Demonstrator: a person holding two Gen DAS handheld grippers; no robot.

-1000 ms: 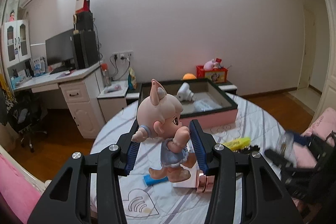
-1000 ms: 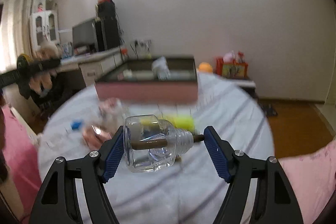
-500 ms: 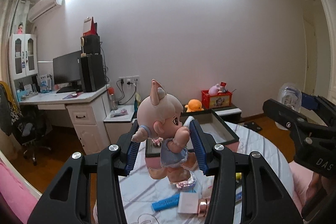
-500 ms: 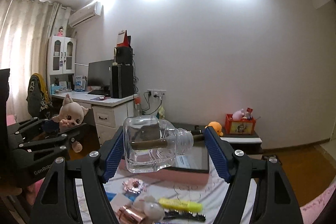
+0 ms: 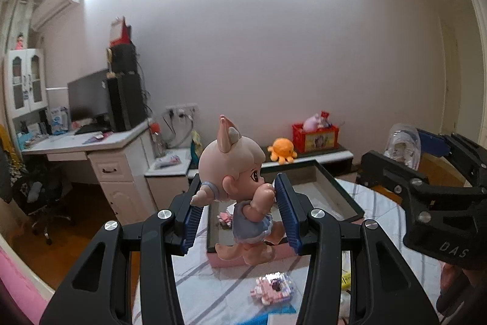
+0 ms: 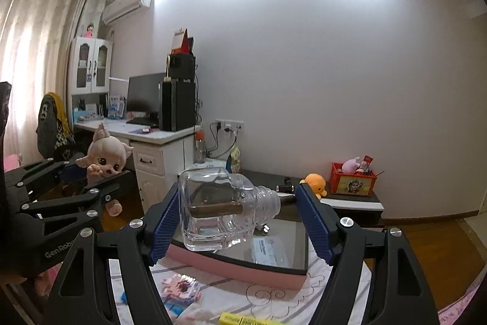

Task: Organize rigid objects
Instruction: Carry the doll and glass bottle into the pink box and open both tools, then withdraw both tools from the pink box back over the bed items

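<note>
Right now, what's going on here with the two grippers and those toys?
A person is tidying small things off a bed into a pink box. The left gripper is shut on a doll, held upright above the box's near edge. The right gripper holds a clear bottle on its side, end to end between the pads, also above the box. Neither is set down yet; a few small items lie on the bedsheet.
</note>
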